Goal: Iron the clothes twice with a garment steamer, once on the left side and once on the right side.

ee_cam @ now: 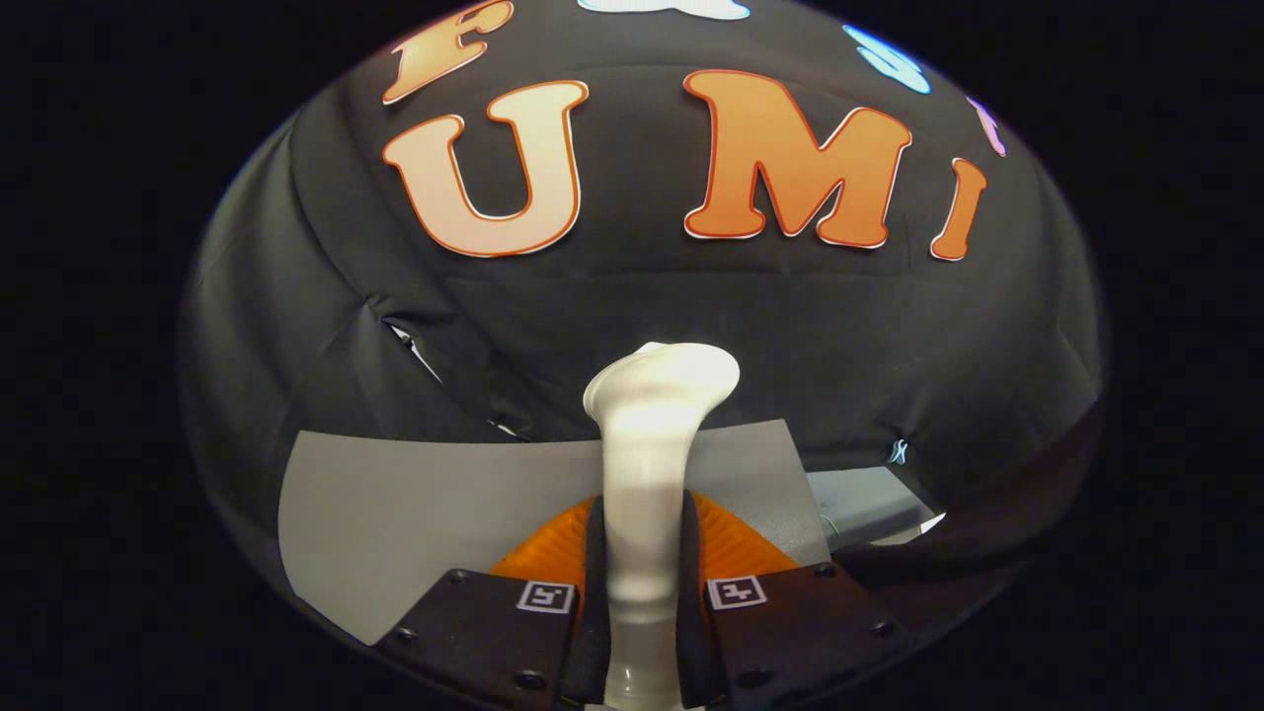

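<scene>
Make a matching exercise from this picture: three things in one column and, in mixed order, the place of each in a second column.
Things:
1. garment steamer
2. grey sheet
3. black cloth wall

Places:
A. flat below, ahead of the fingers
B. upright, far behind everything
C. clamped between both fingers of the hand-held gripper

Pairs: 1-C, 2-A, 3-B

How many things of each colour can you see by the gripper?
White: 1, the smooth white plastic garment steamer, gripped between the shut jaws of the gripper.
Grey: 1, the flat grey sheet beyond the jaws.
Orange: 1, the ribbed orange piece behind the steamer's handle.
Total: 3.
</scene>
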Tool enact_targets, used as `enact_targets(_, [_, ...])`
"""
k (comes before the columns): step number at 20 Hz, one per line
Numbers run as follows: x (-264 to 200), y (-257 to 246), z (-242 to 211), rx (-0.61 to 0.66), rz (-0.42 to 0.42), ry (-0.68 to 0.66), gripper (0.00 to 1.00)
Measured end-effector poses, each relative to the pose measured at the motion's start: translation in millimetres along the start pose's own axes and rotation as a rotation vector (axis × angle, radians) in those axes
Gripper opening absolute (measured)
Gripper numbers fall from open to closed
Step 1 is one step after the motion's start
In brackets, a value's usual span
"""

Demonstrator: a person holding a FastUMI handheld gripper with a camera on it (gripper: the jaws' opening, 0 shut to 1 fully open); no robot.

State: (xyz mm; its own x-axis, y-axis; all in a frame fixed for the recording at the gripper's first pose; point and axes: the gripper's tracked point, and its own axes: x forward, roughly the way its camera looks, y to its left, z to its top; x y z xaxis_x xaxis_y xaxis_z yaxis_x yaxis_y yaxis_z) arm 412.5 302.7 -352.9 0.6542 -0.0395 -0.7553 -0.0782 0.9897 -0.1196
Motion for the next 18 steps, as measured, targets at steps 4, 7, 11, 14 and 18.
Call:
enact_targets(4, [-50, 11, 14, -0.027, 0.053, -0.109, 0.35])
enact_targets(7, [-91, 23, 8, -0.041, 0.12, -0.159, 0.34])
enact_targets(11, [-151, 39, -3, -0.069, 0.213, -0.234, 0.34])
enact_targets(14, [-194, 41, -6, -0.079, 0.253, -0.296, 0.34])
enact_targets(18, [-255, 37, -12, -0.07, 0.301, -0.388, 0.34])
